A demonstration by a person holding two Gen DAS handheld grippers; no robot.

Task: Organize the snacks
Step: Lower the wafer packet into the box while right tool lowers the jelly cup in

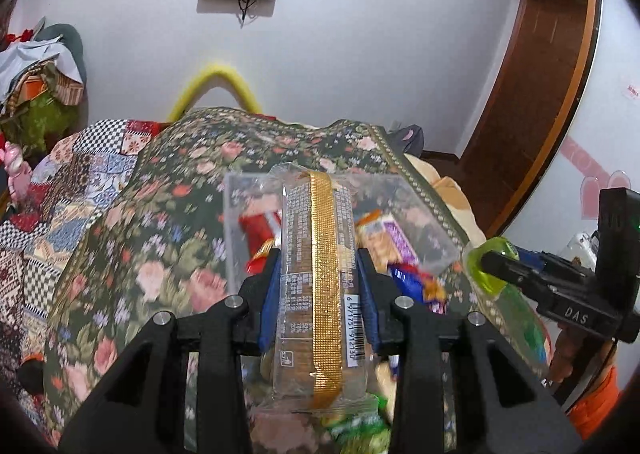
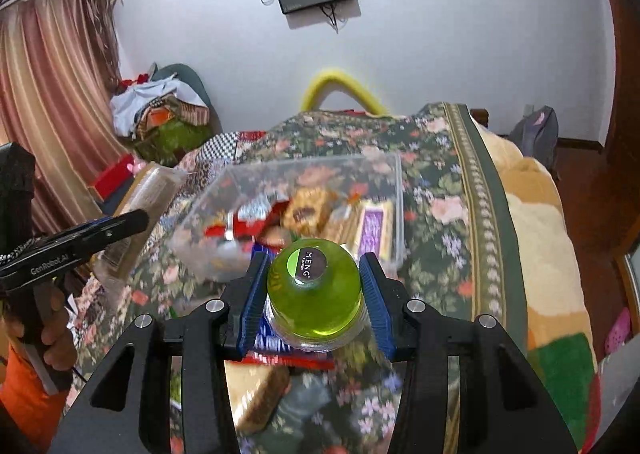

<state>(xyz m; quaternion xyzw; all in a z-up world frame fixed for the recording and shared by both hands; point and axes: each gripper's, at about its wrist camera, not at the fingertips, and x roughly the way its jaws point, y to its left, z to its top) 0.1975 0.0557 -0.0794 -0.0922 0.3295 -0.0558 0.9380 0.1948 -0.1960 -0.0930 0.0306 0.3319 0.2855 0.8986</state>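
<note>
My left gripper [image 1: 318,274] is shut on a clear-wrapped biscuit pack with a gold strip [image 1: 320,294], held above the floral bed cover in front of a clear plastic box [image 1: 240,214]. The box also shows in the right wrist view [image 2: 394,190] and holds several wrapped snacks [image 2: 308,210]. My right gripper [image 2: 314,286] is shut on a green jelly cup [image 2: 316,294], just before the box. The cup and right gripper show at the right of the left wrist view [image 1: 486,266]. The left gripper with its pack shows at the left of the right wrist view [image 2: 136,222].
Loose snack packets lie on the bed cover below both grippers [image 2: 260,398]. A floral blanket [image 1: 140,246] covers the bed, with a patchwork quilt [image 1: 60,182] to the left. A clothes pile [image 2: 160,106] and curtain [image 2: 48,94] stand at the left. A wooden door frame [image 1: 552,74] is at the right.
</note>
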